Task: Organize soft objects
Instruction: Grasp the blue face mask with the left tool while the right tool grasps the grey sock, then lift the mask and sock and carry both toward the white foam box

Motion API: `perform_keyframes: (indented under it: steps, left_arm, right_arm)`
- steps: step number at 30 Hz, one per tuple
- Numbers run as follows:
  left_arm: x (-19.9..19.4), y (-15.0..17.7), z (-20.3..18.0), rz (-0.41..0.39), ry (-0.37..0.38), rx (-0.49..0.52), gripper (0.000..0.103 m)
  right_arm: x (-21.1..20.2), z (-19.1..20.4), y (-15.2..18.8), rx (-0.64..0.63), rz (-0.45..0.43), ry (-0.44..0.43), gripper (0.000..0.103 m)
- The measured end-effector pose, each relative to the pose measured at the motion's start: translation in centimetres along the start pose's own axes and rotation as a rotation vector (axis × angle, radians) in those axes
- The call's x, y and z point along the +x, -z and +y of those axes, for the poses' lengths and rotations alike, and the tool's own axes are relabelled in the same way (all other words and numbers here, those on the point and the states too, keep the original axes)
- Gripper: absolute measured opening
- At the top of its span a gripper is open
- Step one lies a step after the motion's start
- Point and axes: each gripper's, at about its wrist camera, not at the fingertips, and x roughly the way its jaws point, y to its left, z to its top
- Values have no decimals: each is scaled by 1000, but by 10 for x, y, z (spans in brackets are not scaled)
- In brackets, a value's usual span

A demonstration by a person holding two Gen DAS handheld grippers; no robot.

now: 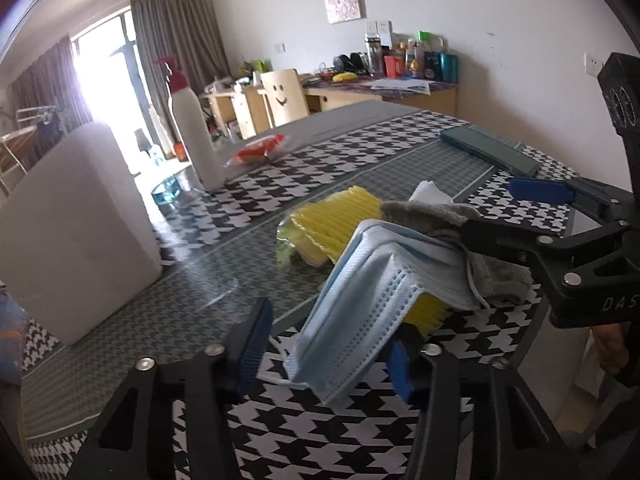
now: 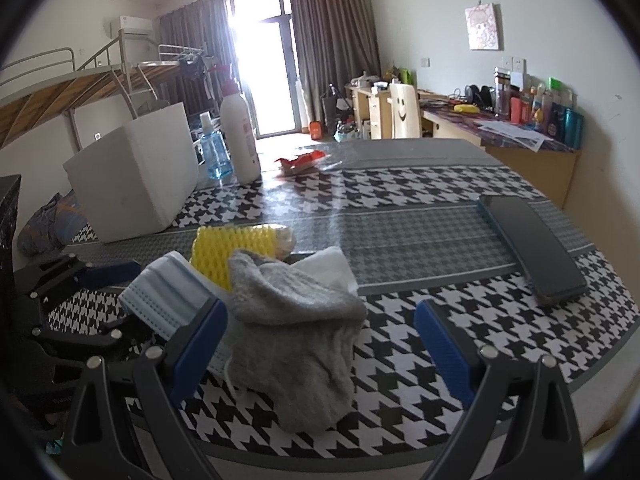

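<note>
Face mask (image 1: 360, 300), pale blue, draped between left gripper (image 1: 328, 356) jaws, pads not visibly pressing; right gripper (image 2: 320, 344) gaping astride grey sock (image 2: 296, 332). Behind: yellow foam net (image 2: 232, 252), white tissue (image 2: 328, 268), heaped together, likely for sorting into white foam box (image 2: 136, 176).

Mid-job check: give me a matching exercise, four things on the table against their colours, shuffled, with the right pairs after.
Things:
1. face mask
2. sock
3. foam net
4. foam box

Colours:
A. yellow
B. white
C. light blue
D. grey

Pairs: 1-C, 2-D, 3-A, 4-B
</note>
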Motion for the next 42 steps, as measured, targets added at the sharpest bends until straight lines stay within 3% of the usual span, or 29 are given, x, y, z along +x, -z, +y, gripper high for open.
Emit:
perform_keyframes:
  steps: [5, 7, 9, 14, 18, 30, 42]
  left_arm:
    - [6, -2, -2, 22, 37, -4, 31]
    - [9, -2, -2, 33, 41, -8, 22]
    - [11, -2, -1, 43, 62, -13, 20]
    - [14, -2, -1, 53, 79, -17, 19]
    - [17, -2, -1, 68, 79, -17, 14]
    - [9, -3, 0, 41, 119, -24, 9]
    - [-30, -8, 11, -67, 133, -70, 8]
  right_arm:
    - [6, 6, -5, -6, 9, -25, 96]
    - [9, 7, -5, -12, 19, -31, 90]
    - [13, 7, -5, -7, 33, -51, 82]
    - [19, 6, -4, 8, 60, -71, 73]
    - [21, 7, -3, 2, 83, -84, 53]
    - [20, 10, 1, -15, 94, -80, 19]
    - [-11, 11, -13, -6, 3, -59, 17]
